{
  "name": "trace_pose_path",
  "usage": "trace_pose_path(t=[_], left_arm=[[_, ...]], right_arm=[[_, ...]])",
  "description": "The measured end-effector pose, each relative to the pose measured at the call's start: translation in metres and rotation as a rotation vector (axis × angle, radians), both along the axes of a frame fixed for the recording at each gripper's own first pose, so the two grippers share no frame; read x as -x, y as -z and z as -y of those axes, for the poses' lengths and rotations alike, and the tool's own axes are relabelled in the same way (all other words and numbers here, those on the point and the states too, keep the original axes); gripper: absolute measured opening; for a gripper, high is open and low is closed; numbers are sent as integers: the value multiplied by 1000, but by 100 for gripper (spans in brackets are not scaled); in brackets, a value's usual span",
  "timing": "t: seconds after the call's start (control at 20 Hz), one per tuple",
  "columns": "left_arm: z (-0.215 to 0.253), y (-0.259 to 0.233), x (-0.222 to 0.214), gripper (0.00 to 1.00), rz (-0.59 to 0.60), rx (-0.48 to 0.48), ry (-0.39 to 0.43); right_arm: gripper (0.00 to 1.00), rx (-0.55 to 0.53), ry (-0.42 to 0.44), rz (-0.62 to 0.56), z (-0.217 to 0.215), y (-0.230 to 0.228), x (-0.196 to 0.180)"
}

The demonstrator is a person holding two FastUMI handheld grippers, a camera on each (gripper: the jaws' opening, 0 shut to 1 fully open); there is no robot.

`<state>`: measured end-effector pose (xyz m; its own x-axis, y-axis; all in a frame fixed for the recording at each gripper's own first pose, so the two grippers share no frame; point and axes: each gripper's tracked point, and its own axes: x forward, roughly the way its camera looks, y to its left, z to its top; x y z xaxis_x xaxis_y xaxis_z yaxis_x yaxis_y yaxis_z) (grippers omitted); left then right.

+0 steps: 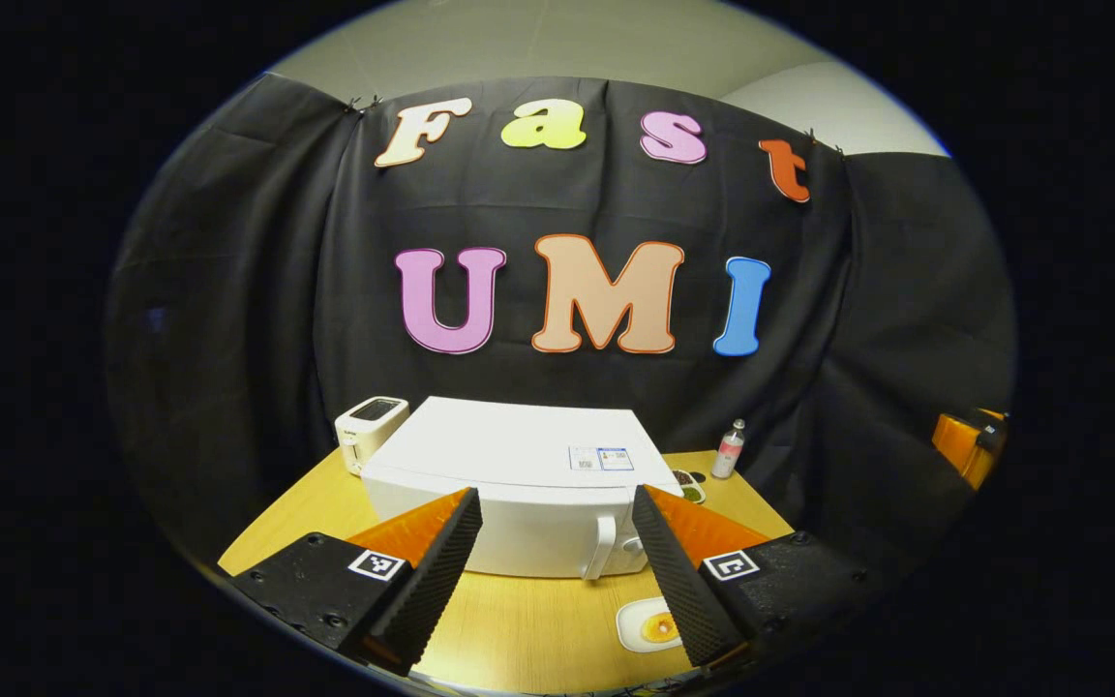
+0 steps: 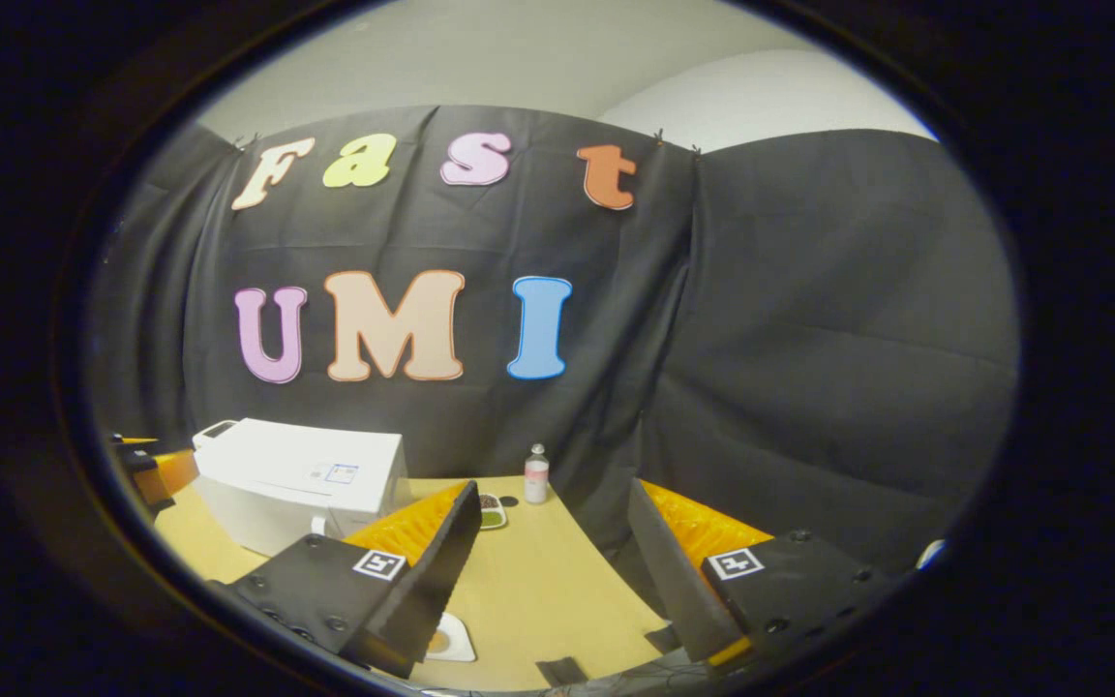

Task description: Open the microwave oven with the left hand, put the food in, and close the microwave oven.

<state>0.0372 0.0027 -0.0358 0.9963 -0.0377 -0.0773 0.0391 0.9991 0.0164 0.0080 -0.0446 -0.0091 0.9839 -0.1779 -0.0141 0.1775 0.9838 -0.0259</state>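
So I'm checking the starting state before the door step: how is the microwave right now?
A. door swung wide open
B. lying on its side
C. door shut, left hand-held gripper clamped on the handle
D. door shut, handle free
D: in the left gripper view the microwave stands upright with its door closed, and the open left hand-held gripper is short of the handle.

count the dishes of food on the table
2. One small white plate with something orange-yellow lies on the table in front of the microwave, near its handle. Another small dish with dark and green food sits right of the microwave, by the bottle. More may be hidden behind the microwave.
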Motion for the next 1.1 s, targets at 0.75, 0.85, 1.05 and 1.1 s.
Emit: trace_pose_path(t=[0.75, 0.85, 1.05, 1.1], left_arm=[[14, 121, -56, 97, -235, 19, 17], [17, 136, -69, 97, -267, 36, 24], [30, 173, -89, 98, -350, 62, 53], [35, 182, -94, 97, -360, 56, 66]], right_arm=[[97, 2, 52, -53, 17, 24, 7], [97, -2, 73, -65, 21, 27, 10], [97, -11, 116, -86, 29, 32, 15], [97, -12, 125, -92, 30, 34, 17]])
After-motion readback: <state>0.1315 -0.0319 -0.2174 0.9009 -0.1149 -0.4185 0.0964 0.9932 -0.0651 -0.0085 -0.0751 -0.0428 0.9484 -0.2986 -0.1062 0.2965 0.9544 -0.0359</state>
